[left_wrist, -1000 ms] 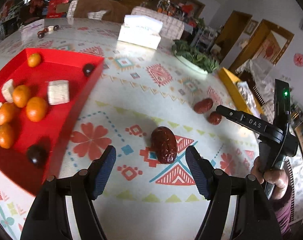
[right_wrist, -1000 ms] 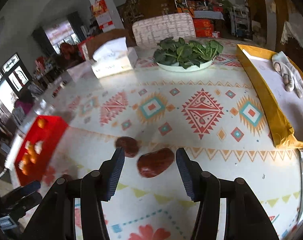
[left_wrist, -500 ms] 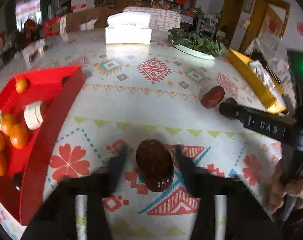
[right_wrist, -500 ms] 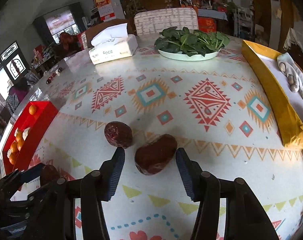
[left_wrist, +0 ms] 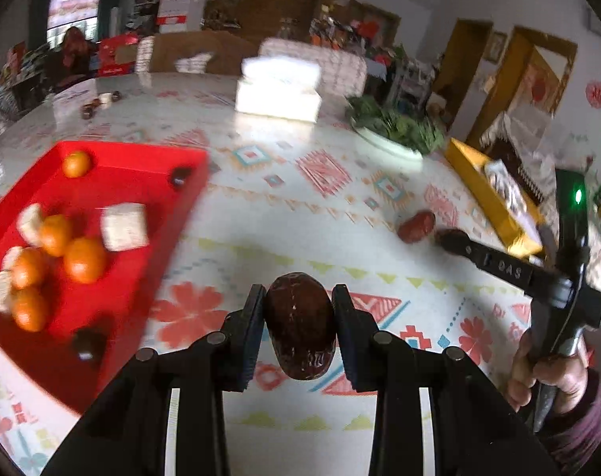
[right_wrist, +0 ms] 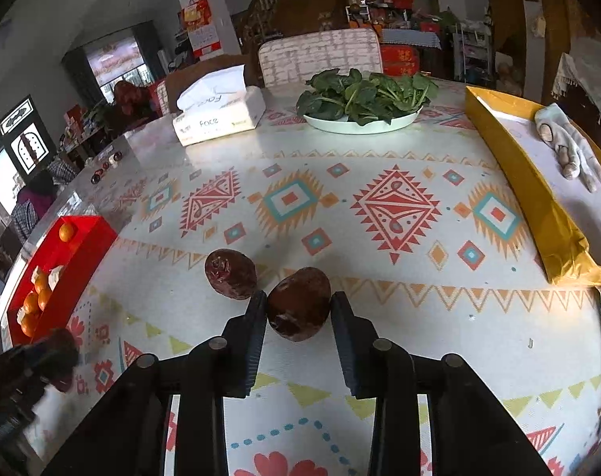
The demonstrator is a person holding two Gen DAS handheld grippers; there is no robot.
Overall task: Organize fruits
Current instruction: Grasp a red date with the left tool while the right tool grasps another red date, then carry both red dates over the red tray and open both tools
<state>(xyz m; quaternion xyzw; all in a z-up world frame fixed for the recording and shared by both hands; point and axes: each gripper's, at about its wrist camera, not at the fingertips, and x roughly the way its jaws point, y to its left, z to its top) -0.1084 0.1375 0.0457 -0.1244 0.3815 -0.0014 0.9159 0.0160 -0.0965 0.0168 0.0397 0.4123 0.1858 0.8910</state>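
Left gripper pinched a date beside the red tray; right gripper clamped another date.

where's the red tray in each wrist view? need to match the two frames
Left wrist: the red plastic tray fills the left side, holding oranges and pale blocks, left of the left gripper and its date.
Right wrist: the same tray sits small at the far left edge, seen side-on.
Shared landmark: the white tissue box at the table's far side, beside the plate of greens.
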